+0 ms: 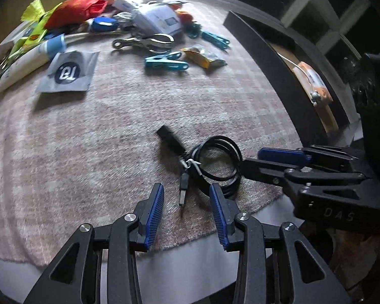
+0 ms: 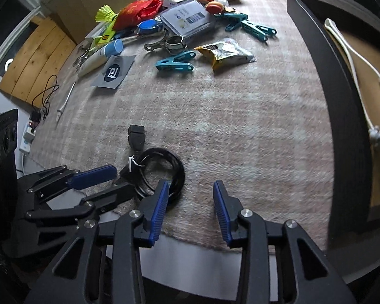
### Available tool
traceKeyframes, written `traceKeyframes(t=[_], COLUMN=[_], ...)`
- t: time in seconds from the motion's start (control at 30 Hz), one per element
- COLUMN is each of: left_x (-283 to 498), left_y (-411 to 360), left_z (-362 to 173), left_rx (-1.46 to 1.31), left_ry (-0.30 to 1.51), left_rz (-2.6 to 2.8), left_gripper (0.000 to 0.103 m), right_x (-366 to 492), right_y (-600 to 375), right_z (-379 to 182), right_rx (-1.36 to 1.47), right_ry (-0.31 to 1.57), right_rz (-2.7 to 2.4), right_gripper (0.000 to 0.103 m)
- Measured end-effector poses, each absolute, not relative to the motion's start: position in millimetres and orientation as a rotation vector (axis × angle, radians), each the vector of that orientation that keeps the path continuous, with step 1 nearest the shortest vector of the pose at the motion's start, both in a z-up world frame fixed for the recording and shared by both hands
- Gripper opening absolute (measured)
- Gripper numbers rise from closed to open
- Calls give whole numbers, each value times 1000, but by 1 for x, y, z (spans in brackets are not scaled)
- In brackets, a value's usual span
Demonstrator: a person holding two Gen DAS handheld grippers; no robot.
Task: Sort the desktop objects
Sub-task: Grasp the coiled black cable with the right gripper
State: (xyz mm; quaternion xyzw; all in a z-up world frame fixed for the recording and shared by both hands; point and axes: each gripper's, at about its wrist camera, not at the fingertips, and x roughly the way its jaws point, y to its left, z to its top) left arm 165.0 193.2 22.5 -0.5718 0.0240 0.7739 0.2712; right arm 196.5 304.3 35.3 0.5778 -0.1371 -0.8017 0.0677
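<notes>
With the coiled black cable (image 1: 216, 163) lying near the mat's front edge (image 1: 164, 243), I'm at the approach step. Left hand-held gripper (image 1: 187, 197) part open over its plug end, empty; right hand-held gripper (image 2: 191, 192) part open beside the coil, empty. Next: close on the coil, carry it to the tray (image 2: 342, 106).

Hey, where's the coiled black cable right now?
The coiled black cable lies near the mat's front edge, just ahead of the left gripper, with the right gripper close beside it.
</notes>
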Motion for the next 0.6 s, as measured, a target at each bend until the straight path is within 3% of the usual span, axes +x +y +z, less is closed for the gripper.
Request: traceKeyframes(t=[0.2, 0.4, 0.6], left_x=[165, 164, 161], left_y=[203, 202, 205], left_z=[22, 21, 19], left_rx=[-1483, -1467, -1439], left_ry=[162, 161, 135], left_rz=[2066, 2042, 2040], left_gripper=[35, 34, 34], right_x=[192, 181, 173], right_y=[295, 294, 277], right_z=[32, 36, 31], right_rx=[1743, 1715, 1704], right_ry=[-416, -440, -345], right_rz=[-2435, -2464, -2485], right_gripper=[32, 32, 31])
